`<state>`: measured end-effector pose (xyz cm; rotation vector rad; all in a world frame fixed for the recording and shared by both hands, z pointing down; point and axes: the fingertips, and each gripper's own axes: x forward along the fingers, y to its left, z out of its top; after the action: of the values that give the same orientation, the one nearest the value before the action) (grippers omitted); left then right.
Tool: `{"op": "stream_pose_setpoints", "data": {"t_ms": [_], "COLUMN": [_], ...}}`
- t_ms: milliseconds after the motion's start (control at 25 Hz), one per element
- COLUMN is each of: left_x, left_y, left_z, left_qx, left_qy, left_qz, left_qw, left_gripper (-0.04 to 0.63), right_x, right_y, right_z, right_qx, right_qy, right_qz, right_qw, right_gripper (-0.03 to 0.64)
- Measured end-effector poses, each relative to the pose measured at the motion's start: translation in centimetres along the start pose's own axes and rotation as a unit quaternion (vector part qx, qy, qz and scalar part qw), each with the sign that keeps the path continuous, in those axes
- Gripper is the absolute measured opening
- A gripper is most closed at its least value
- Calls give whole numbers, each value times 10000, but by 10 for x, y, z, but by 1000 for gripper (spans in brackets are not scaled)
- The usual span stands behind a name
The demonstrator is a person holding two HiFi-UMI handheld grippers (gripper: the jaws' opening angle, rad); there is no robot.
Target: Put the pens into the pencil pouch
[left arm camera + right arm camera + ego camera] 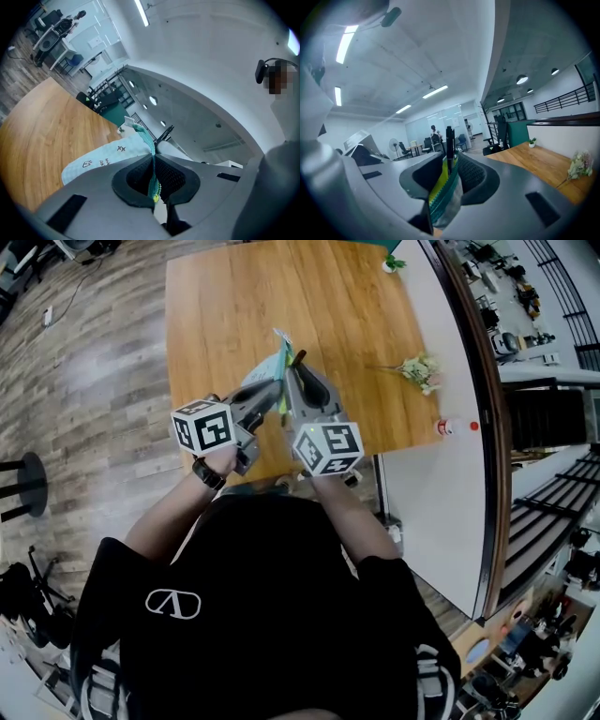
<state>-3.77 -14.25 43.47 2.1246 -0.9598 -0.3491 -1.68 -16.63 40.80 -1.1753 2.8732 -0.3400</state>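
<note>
The left claw (153,155) is clamped on the zip edge of the pencil pouch (105,158), held above the surface (319,296). Just beside it, the right claw (451,161) pinches a dark pen (449,140) with the pouch's other lip, its long axis running along the jaws, away from the person.

The person wears a black short-sleeved T-shirt (262,615) with a white rounded logo (172,603) on it. Above the logo there is a black wristwatch (208,473). Higher above the logo, the grey left claw (153,157) and the grey right claw (449,161) have dark ribbed pads. Each one carries a white cube (202,427) with black square markers.
</note>
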Motion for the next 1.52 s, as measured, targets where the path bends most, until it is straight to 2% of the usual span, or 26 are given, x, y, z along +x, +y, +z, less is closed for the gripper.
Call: {"op": "stream_pose_setpoints", "data": {"t_ms": [40, 240, 440, 520, 600, 640, 680, 720, 840, 960, 1080, 1200, 1280, 1440, 1520], "left_x": [0, 0, -4, -8, -14, -17, -21, -24, -37, -48, -60, -73, -80, -91, -96], "left_y": [2, 10, 19, 25, 32, 35, 39, 43, 53, 63, 71, 80, 89, 100, 104], "left_z": [1, 3, 3, 1, -1, -2, -4, -5, -9, -11, -14, -17, -18, -18, -19], "left_qx": [5, -14, -31, -63, -118, -155, -193, -229, -320, -399, -469, -539, -602, -682, -700], "left_qy": [-13, -19, -30, -28, -34, -44, -57, -73, -121, -175, -194, -213, -260, -337, -356], "left_qz": [19, 99, 178, 237, 289, 320, 358, 399, 529, 642, 740, 856, 939, 1036, 1080], "left_qw": [10000, 9999, 9998, 9997, 9995, 9994, 9992, 9989, 9980, 9970, 9960, 9946, 9934, 9917, 9910], "left_gripper": [17, 17, 17, 17, 17, 17, 17, 17, 17, 17, 17, 17, 17, 17, 17], "right_x": [-1, -4, -3, 4, 14, 22, 30, 37, 57, 72, 77, 76, 76, 73, 72], "right_y": [1, 1, -20, -38, -60, -70, -80, -89, -104, -115, -119, -119, -120, -126, -129], "right_z": [0, 6, 17, 9, -6, -16, -29, -45, -96, -149, -210, -266, -295, -339, -353], "right_qx": [15, -203, -222, -258, -242, -193, -94, 53, 524, 629, 678, 818, 879, 916, 892], "right_qy": [36, 43, -40, 190, 512, 708, 950, 1234, 2050, 2701, 3433, 4093, 4429, 4978, 5165], "right_qz": [86, 113, -239, -444, -662, -754, -827, -875, -961, -1112, -1257, -1383, -1472, -1626, -1660], "right_qw": [10000, 9997, 9995, 9985, 9962, 9944, 9920, 9885, 9726, 9543, 9283, 8981, 8800, 8470, 8353], "right_gripper": [107, 109, 109, 110, 139, 197, 304, 334, 334, 333, 326, 276, 221, 215, 204]}}
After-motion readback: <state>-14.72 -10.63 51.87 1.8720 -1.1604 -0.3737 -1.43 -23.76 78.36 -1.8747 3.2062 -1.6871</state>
